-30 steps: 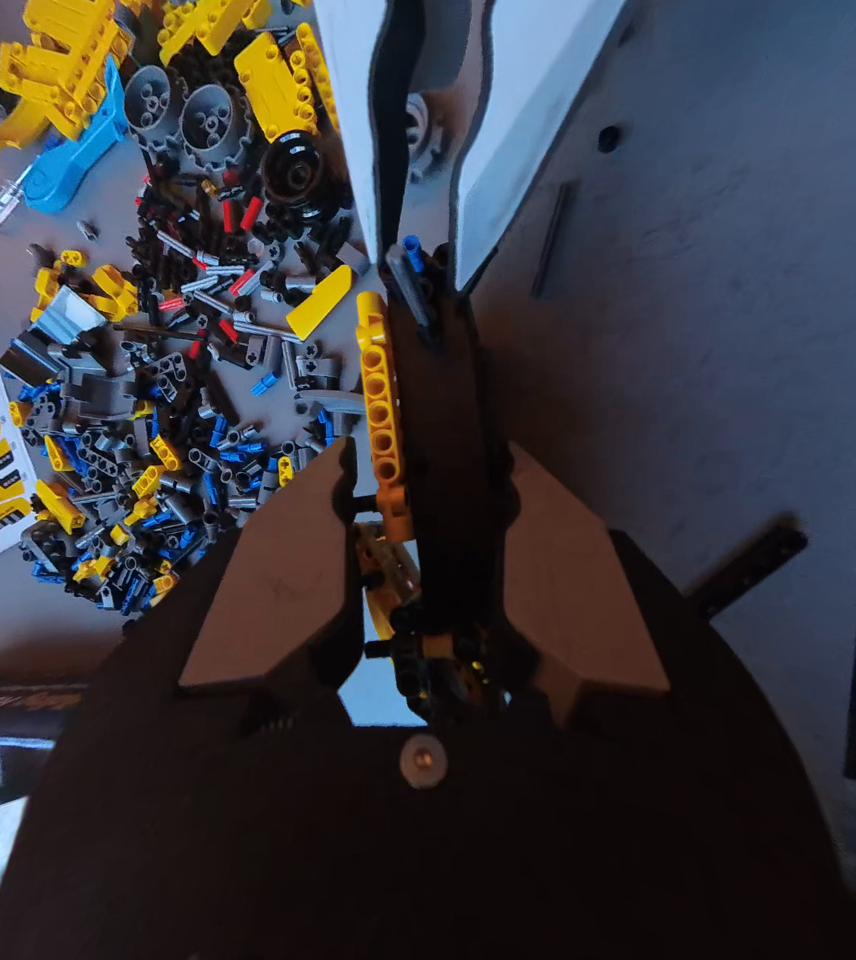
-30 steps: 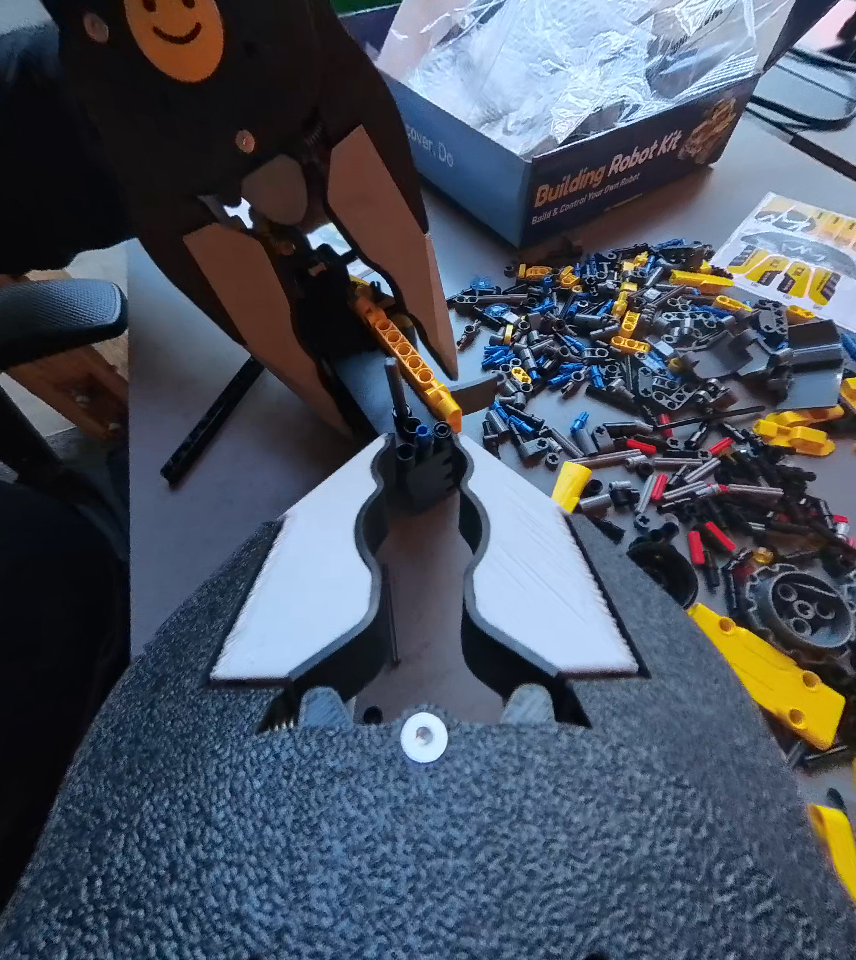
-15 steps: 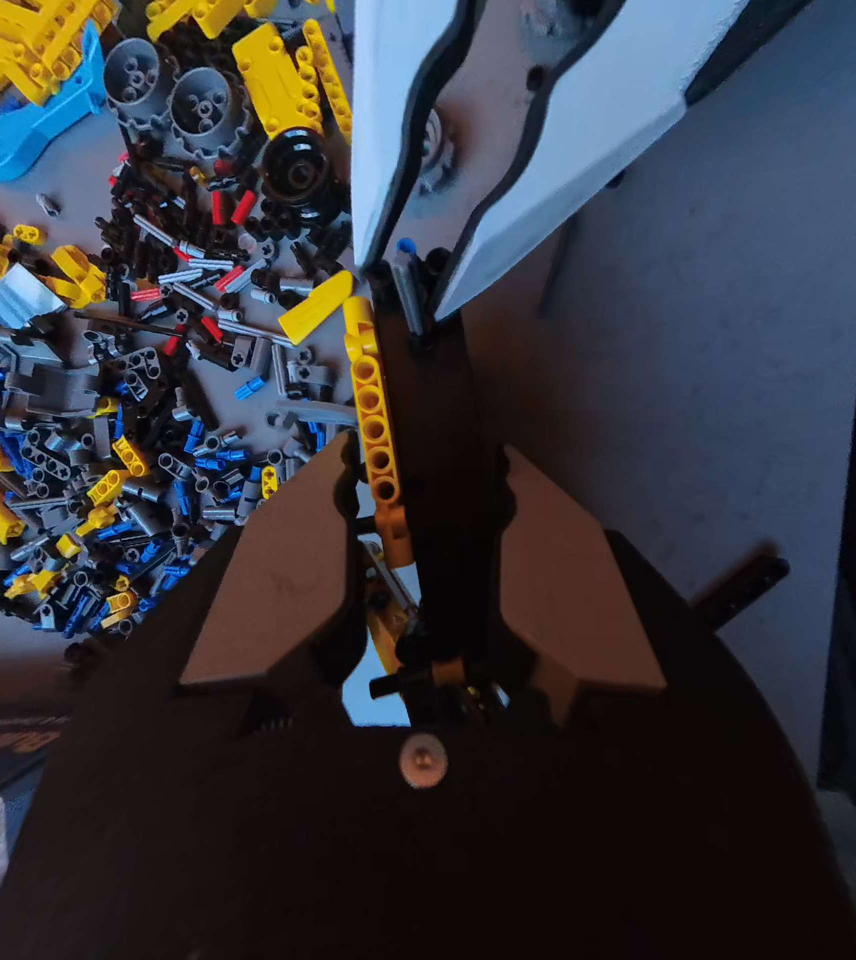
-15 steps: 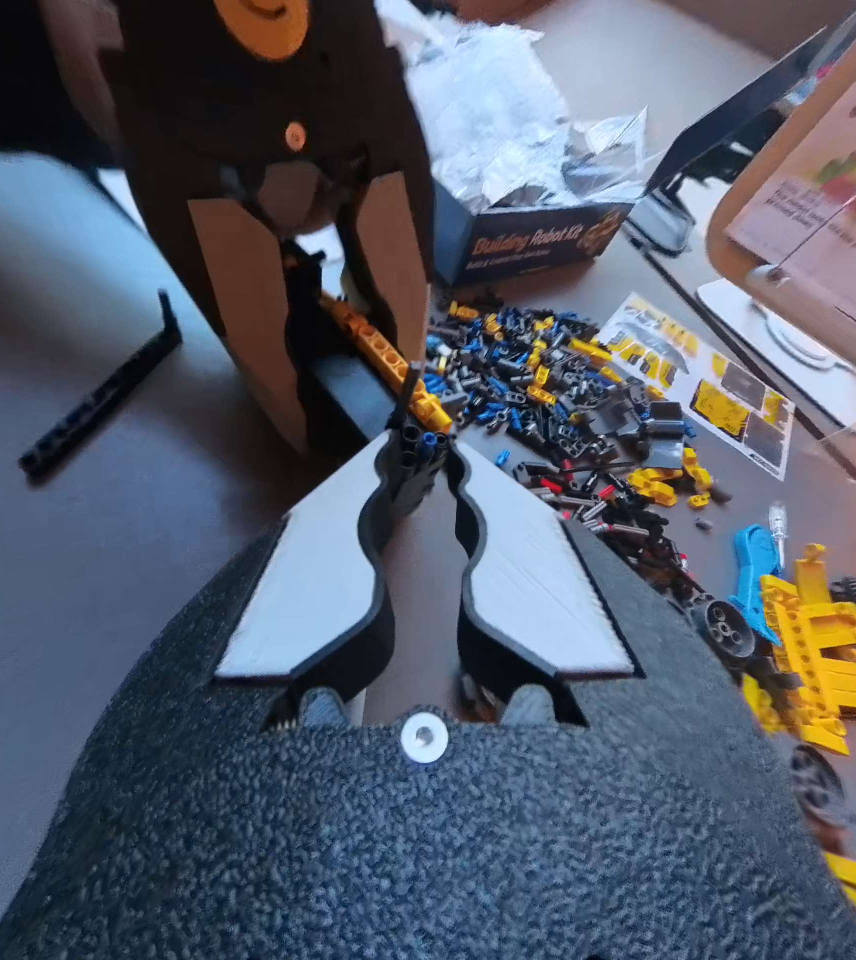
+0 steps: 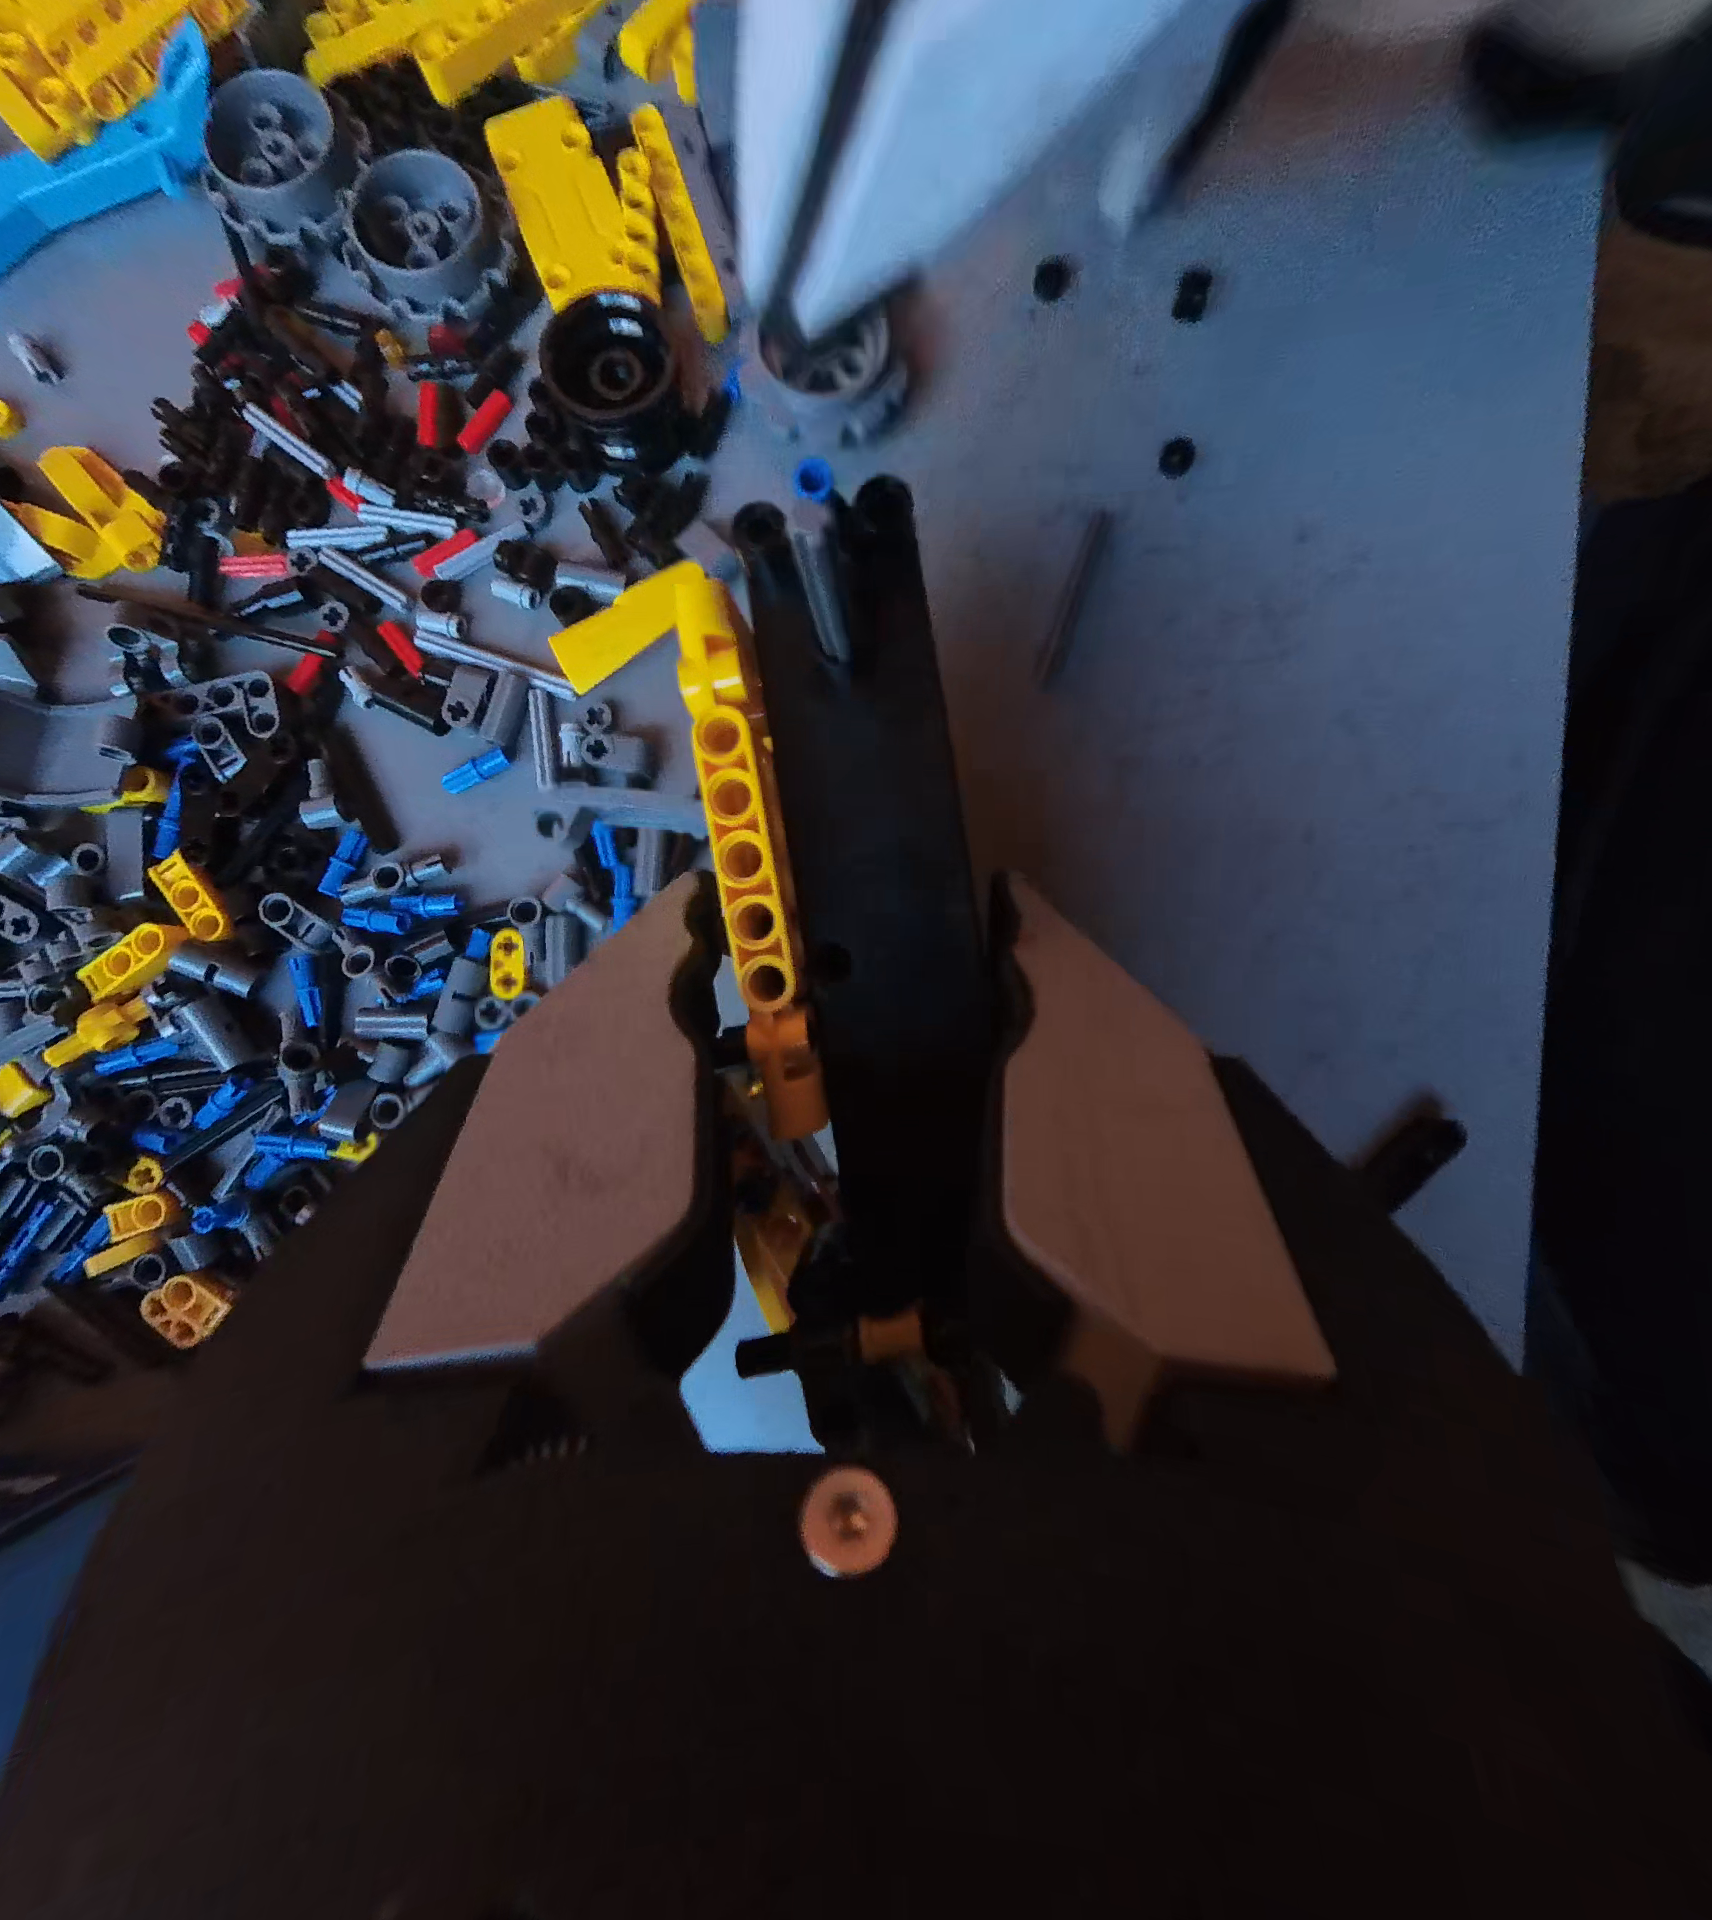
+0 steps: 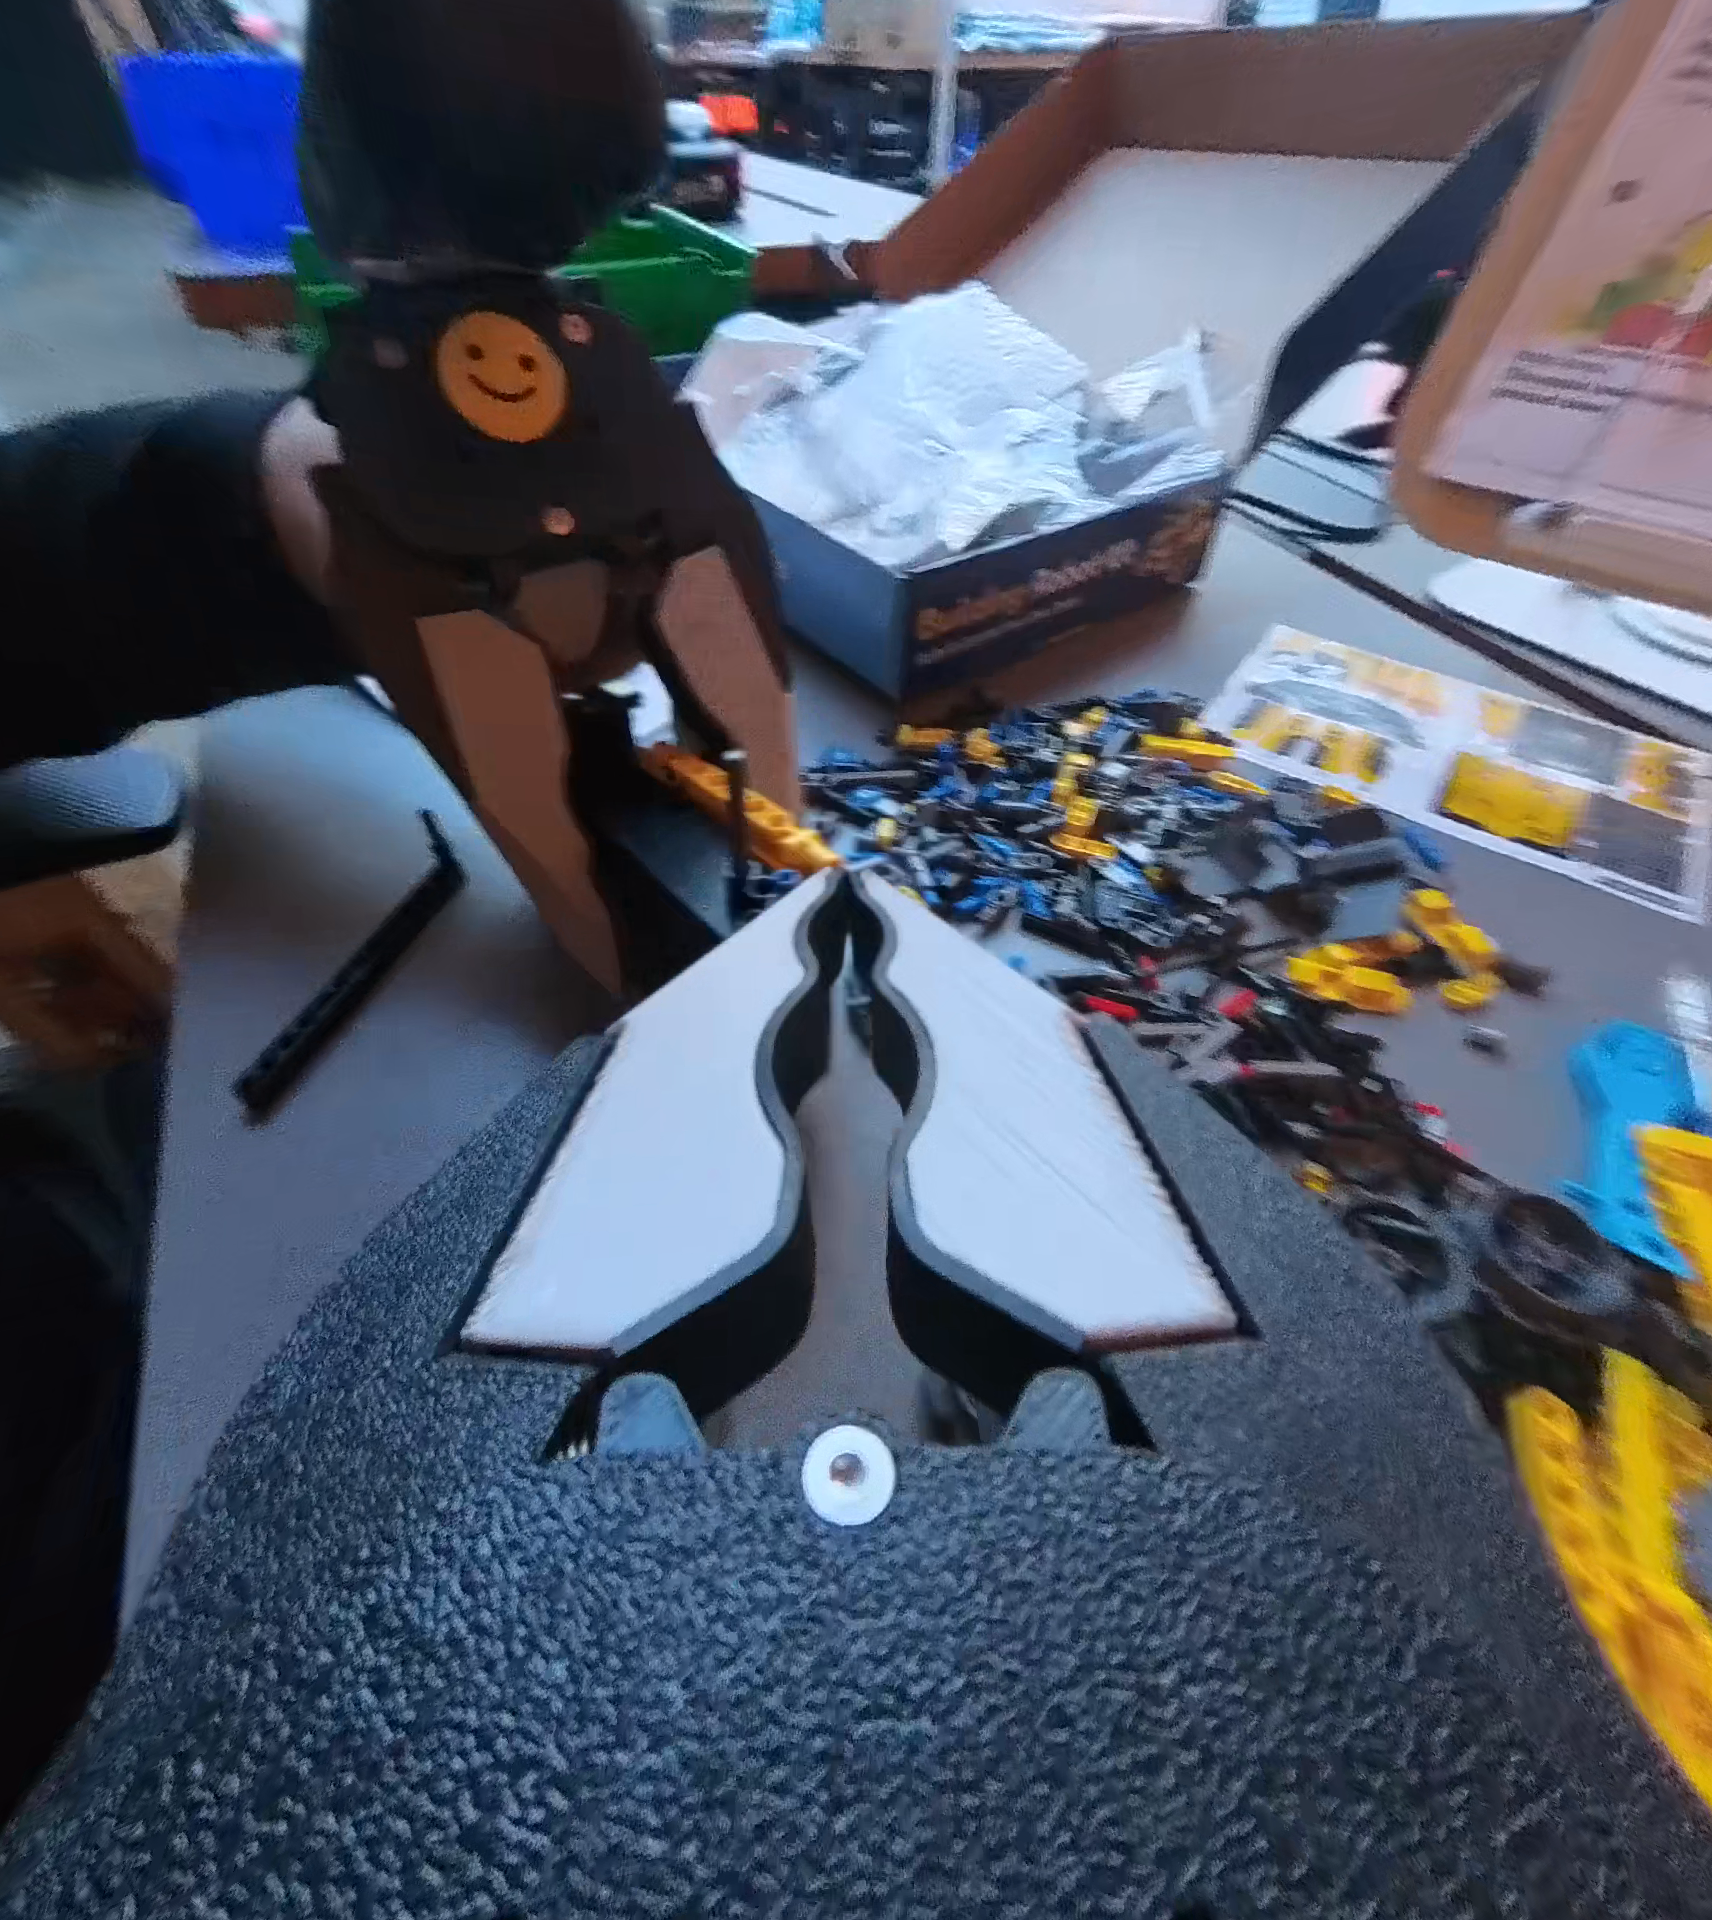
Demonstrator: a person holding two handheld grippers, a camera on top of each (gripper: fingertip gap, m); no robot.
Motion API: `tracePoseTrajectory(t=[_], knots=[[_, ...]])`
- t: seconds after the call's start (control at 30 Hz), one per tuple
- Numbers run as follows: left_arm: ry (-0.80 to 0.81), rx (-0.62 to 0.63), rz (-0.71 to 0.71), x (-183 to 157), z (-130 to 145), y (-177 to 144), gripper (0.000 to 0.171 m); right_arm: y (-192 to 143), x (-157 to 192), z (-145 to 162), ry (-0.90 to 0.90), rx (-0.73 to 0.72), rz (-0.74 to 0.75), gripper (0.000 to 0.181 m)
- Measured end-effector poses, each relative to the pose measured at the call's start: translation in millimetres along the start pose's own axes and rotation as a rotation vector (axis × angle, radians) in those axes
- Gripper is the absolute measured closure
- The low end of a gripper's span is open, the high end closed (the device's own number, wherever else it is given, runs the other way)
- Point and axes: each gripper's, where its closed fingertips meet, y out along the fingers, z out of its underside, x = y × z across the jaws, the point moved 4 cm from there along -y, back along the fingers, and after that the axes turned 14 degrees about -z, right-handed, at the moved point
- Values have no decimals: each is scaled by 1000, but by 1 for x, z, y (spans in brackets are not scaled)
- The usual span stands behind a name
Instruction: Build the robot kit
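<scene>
My left gripper [image 5: 847, 904], with brown fingers, is shut on a black and yellow beam assembly [image 5: 862, 790] and holds it just above the grey table [image 5: 1299, 727]. A yellow holed beam [image 5: 740, 831] runs along its left side, and pins stick out of its far end. My right gripper [image 6: 847, 883], with white fingers, is shut and empty. It is a short way back from the far end of the assembly [image 6: 738, 821]. In the left wrist view it shows blurred at the top [image 5: 800, 312]. The left gripper [image 6: 701, 894] faces it in the right wrist view.
A pile of small loose parts [image 5: 260, 831] lies left of the assembly. Grey wheel hubs [image 5: 343, 177], a blue tool [image 5: 31, 208] and yellow parts lie beyond. A long black beam [image 6: 353, 966], an open box [image 6: 1039, 603], a sticker sheet [image 6: 1475, 769] and a chair armrest [image 6: 31, 810] are around. One gripper's finger ends stand about 9 centimetres off the other's.
My right gripper has let go of the far end of the assembly, pulled back and up, and its fingers have closed together. The left gripper still holds the assembly.
</scene>
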Motion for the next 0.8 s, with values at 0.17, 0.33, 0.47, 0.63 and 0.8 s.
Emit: tracePoseTrajectory(t=[0.17,0.33,0.47,0.63,0.8], knots=[[81,65,23,-6,5,2,122,-14,-1,6,23,53,18,157],[83,65,56,-7,3,5,122,-5,13,10,-12,82,-28,160],[99,72,60,-9,4,5,120,-4,13,10,2,75,-42,154],[118,61,61,-9,3,5,120,0,14,8,-8,67,-67,149],[142,65,155,-5,5,5,121,-2,7,0,-27,61,-46,147]])
